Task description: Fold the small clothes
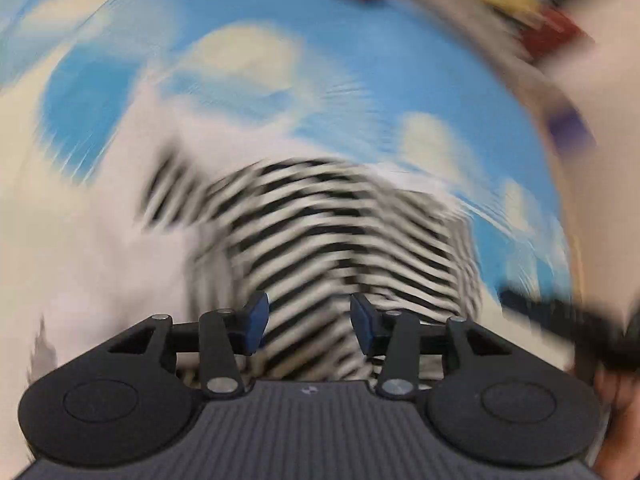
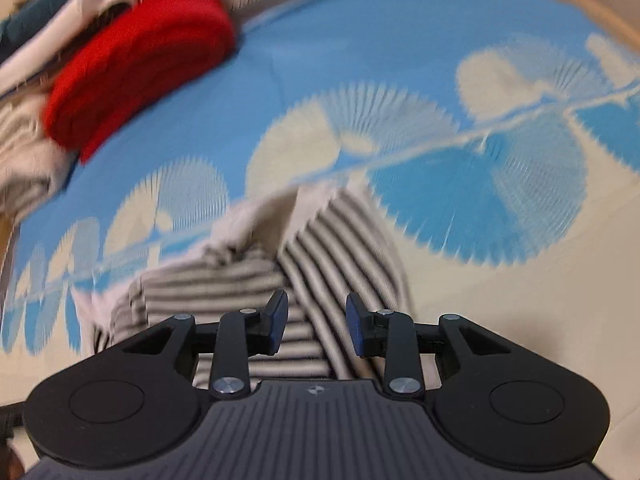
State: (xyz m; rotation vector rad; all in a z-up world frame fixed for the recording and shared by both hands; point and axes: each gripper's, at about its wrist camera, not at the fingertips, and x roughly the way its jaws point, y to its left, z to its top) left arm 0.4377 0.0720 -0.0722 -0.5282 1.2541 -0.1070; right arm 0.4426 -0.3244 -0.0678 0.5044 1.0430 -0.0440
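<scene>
No writing or label can be read anywhere; both views are smeared by motion. The only mark is a small round emblem on each tool's ribbed grey body, too small to make out. No container shows.

The striped garment (image 1: 340, 232), black-and-white bands, lies crumpled on a blue cloth with cream fan shapes (image 1: 360, 60) that covers the surface. In the left wrist view the left tongs (image 1: 309, 322) hang just over it, blue pads apart with striped fabric showing in the gap but not pinched. In the right wrist view the right tongs (image 2: 316, 322) stand partly apart above a fold of the same garment (image 2: 332, 240), pads not pressing on it.

A folded red garment (image 2: 140, 68) sits at the far left of the blue cloth (image 2: 360, 40), against a heap of pale and dark clothes (image 2: 60, 12).
</scene>
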